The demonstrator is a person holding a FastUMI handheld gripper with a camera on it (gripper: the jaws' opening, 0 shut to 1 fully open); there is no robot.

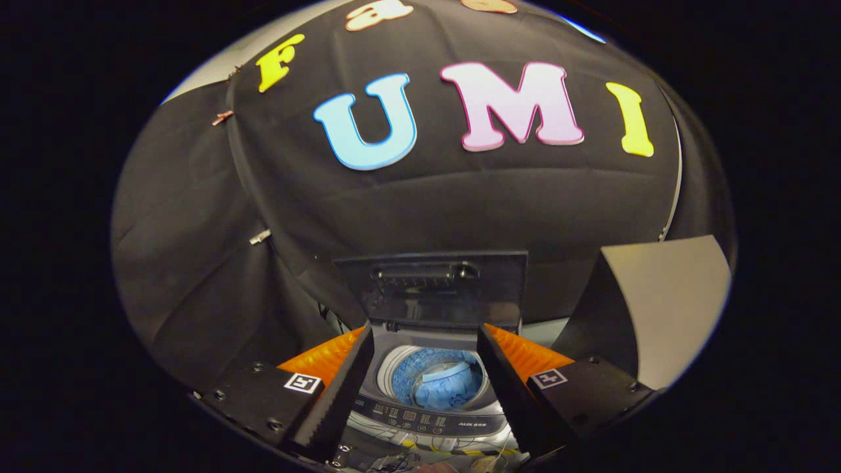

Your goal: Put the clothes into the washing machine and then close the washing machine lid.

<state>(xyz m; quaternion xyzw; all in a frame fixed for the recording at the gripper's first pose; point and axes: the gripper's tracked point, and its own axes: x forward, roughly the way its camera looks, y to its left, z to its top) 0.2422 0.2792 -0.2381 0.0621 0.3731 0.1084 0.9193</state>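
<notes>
Black cloth (197,276) hangs as the booth's wall behind everything. To the right stands a pale board (670,302). The washing machine (430,420) sits below and just ahead of the gripper (424,401), seen between its fingers. Its dark lid (433,289) stands raised upright at the back. Blue clothes (447,387) lie inside the drum. The gripper's fingers are spread well apart and hold nothing. Loose cables (453,450) lie in front of the machine's control panel (427,415).

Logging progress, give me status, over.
Gripper open, holding nothing. Blue clothes in washing machine drum, beyond the fingers. Lid upright, open. Nothing blocking.
</notes>
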